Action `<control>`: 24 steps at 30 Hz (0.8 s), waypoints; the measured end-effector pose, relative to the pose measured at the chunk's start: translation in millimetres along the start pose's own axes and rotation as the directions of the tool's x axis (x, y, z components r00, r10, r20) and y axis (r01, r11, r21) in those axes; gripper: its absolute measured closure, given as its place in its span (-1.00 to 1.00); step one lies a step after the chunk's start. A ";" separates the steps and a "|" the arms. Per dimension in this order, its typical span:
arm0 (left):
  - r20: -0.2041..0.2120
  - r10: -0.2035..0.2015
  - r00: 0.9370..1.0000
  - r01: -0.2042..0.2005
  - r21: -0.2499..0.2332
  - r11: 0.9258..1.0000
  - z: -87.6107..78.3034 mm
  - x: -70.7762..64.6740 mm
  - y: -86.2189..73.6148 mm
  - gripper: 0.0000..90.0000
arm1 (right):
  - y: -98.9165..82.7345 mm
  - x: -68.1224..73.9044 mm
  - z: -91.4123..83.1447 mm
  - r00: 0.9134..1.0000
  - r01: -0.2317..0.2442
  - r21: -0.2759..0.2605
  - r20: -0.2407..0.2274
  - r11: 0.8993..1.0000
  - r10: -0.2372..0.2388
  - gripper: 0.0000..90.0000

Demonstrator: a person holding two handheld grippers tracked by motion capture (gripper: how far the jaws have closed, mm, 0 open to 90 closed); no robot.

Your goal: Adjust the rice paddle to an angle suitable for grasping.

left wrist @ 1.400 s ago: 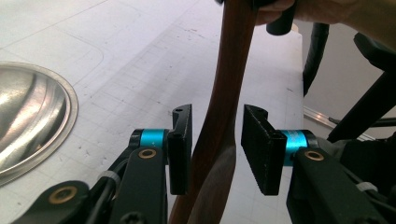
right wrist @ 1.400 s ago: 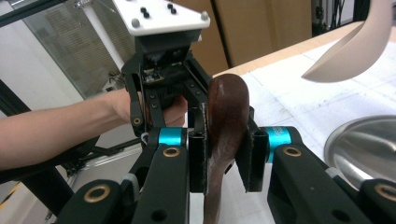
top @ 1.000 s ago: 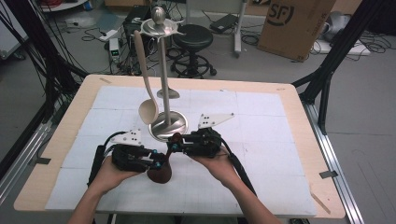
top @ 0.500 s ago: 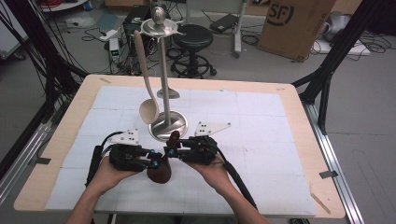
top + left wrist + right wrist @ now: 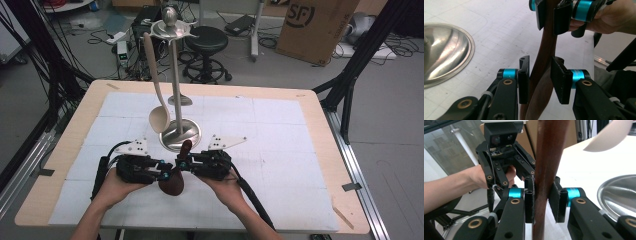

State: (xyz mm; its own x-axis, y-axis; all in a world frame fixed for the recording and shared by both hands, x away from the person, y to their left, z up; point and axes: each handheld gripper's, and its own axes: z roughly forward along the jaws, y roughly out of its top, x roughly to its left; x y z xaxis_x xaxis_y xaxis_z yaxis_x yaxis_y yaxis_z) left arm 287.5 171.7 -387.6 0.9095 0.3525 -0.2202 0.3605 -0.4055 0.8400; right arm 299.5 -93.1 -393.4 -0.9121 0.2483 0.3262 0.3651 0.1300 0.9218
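A dark brown wooden spoon (image 5: pixel 172 182) is held over the white mat, bowl low and toward the person, handle tip (image 5: pixel 186 146) pointing up. My left gripper (image 5: pixel 167 173) is shut on its neck just above the bowl; in the left gripper view both pads (image 5: pixel 524 80) press the dark handle (image 5: pixel 541 67). My right gripper (image 5: pixel 181 163) grips the handle higher up and faces the left one. Its jaws have just been closing, and in the right gripper view the pads (image 5: pixel 557 202) clamp the handle (image 5: pixel 544 182). The right gripper (image 5: pixel 549 15) also appears at the top of the left gripper view.
A metal utensil stand (image 5: pixel 181 134) with a round shiny base stands just beyond the grippers, and a pale wooden spoon (image 5: pixel 159 117) hangs from its top. The base (image 5: pixel 446 52) lies close to the left jaw. Beyond the table (image 5: pixel 310 105) stand a stool and a cardboard box.
My right gripper has come down a little toward the person and the left gripper. The dark spoon's handle tip now sticks up between the two grippers. The left hand has stayed put.
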 end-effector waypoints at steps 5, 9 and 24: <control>0.003 0.008 1.000 -0.008 0.003 1.000 1.3 -2.4 0.5 0.56 | 9.6 0.1 -0.1 1.000 0.023 -0.002 -0.010 1.000 -0.023 0.71; -0.007 0.005 1.000 -0.005 -0.015 1.000 -2.9 -1.5 0.9 0.53 | 15.2 -4.2 -1.0 1.000 0.022 0.004 -0.019 1.000 -0.021 0.71; -0.143 -0.011 0.990 0.012 0.004 1.000 -18.5 5.8 -4.5 0.22 | 32.8 -14.2 -5.2 0.997 0.058 0.051 -0.059 0.997 -0.055 0.71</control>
State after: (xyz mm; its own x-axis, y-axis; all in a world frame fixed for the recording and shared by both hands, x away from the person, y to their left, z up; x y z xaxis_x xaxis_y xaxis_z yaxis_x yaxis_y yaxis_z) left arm 287.3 191.2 -383.5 0.8664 0.4742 -0.1566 0.3726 -0.4049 0.8350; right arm 323.5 -97.3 -366.8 -0.9401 0.1839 0.2870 0.3208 0.1929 0.9273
